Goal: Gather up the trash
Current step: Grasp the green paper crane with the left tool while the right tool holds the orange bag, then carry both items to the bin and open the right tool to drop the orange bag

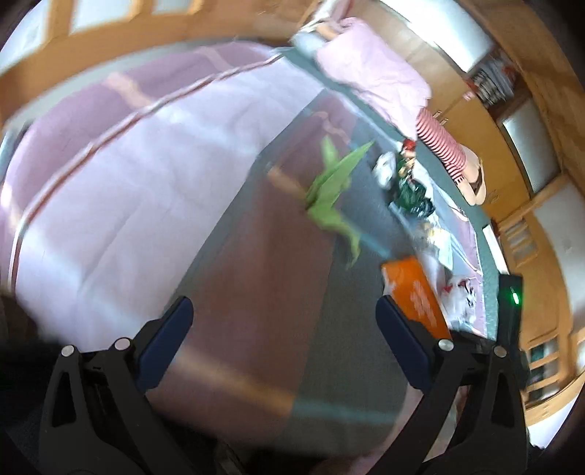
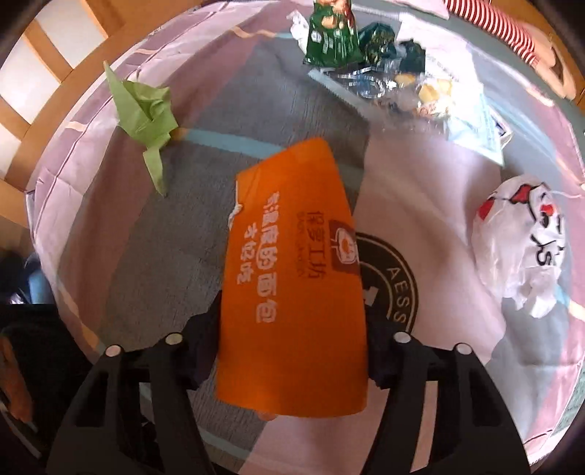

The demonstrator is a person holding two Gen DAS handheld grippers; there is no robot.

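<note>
My right gripper (image 2: 292, 321) is shut on an orange paper bag (image 2: 292, 277) with white Chinese print, held above the bed; the bag also shows in the left wrist view (image 1: 416, 292). My left gripper (image 1: 285, 321) is open and empty over the bedspread. Crumpled green paper (image 1: 329, 186) lies ahead of it, also in the right wrist view (image 2: 146, 113). A green snack wrapper (image 2: 331, 34), clear plastic wrappers (image 2: 395, 84) and a white plastic bag (image 2: 523, 248) lie on the bed.
The bed has a pink and grey patterned bedspread (image 2: 109, 234) with a wooden frame (image 2: 47, 58) behind. A folded pink quilt (image 1: 376, 69) and a striped doll (image 1: 446, 146) lie at the far side. Wooden cabinets (image 1: 530, 153) line the wall.
</note>
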